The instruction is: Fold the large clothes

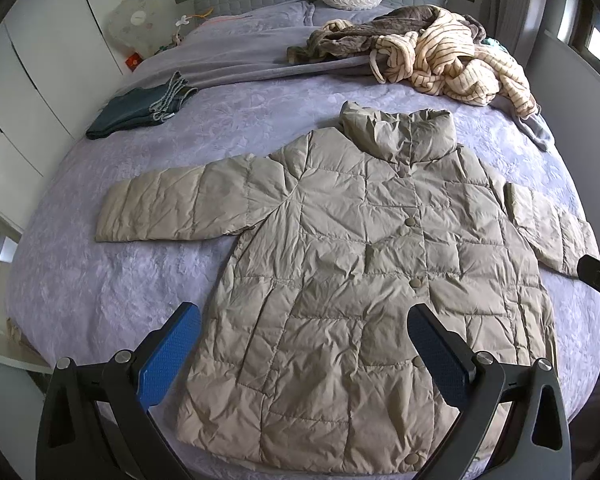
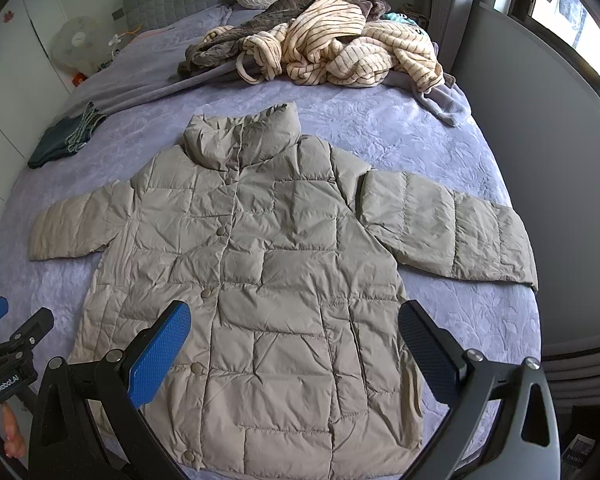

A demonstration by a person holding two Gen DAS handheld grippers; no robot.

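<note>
Both grippers hang released and empty at the frame's bottom, left gripper [image 1: 304, 344] and right gripper [image 2: 294, 340], above the hem of the beige puffer jacket [image 1: 340, 264], spread flat, buttoned, mid-frame on the bed [image 1: 112, 288].

Bare bedspread [image 1: 100, 280] around jacket [image 1: 340, 260]; clothes pile [image 1: 440, 56] beyond.

Each tool [image 1: 304, 320] [image 2: 294, 318] has black arms with silver screws, blue textured pads [image 1: 168, 354] and white "GenRobot.AI" lettering.
</note>
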